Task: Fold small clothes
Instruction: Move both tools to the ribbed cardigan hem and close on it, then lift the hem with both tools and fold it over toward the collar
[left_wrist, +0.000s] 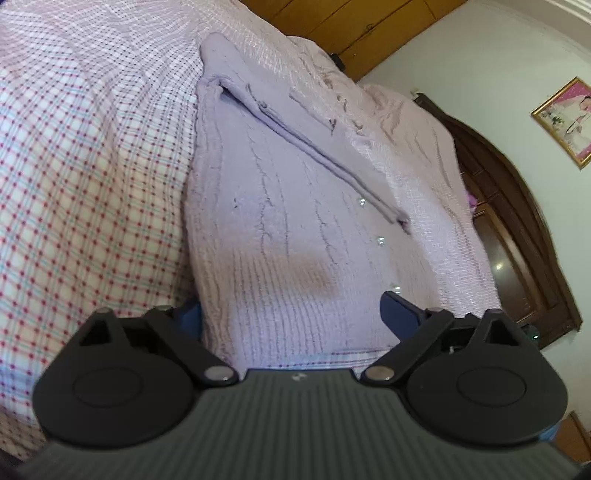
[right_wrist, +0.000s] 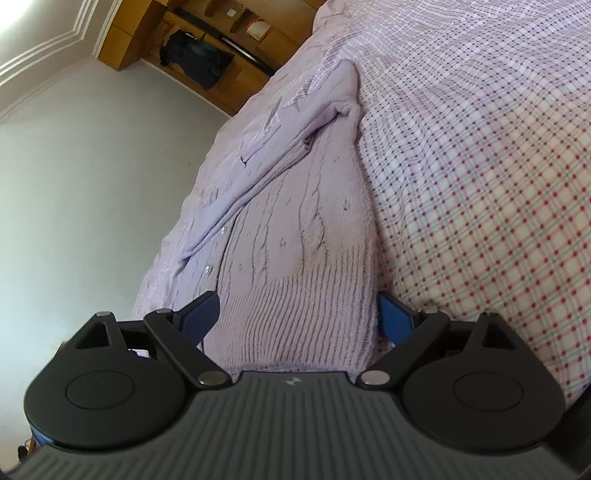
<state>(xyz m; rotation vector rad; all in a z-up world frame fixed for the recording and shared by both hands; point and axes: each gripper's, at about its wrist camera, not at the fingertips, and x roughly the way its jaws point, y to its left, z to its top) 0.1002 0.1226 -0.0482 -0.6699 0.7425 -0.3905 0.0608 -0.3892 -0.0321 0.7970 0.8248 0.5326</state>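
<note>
Both grippers sit at the ribbed hem of a lilac knit sweater (left_wrist: 280, 206), one at each side of it. Left gripper (left_wrist: 291, 314): blue pads spread wide, hem lying between them, no pad seen pressing on cloth. Right gripper (right_wrist: 297, 314): same stance, jaws wide apart and straddling the hem, pads clear of the knit as far as either view shows. Neither tool holds anything.

Location of garment: flat on a bed, part on the checked sheet (left_wrist: 74, 177) and part on a pale lilac blanket (left_wrist: 424, 177), hem toward the person, neck end far away.

Progress, judged from how it lies: one sleeve (left_wrist: 314, 151) is laid diagonally across the body, so a first fold-in appears done. The body is not yet folded over on itself; hem and shoulders remain far apart. Likely step in hand is taking the two hem corners to bring the bottom up toward the neck. The other sleeve cannot be made out.

Appearance: soft cable-knit, vertical cable lines down the front, broad ribbed band at the bottom, a row of small shiny buttons (left_wrist: 380, 240) along one side. Mostly smooth, slight ripples at the edges.
</note>
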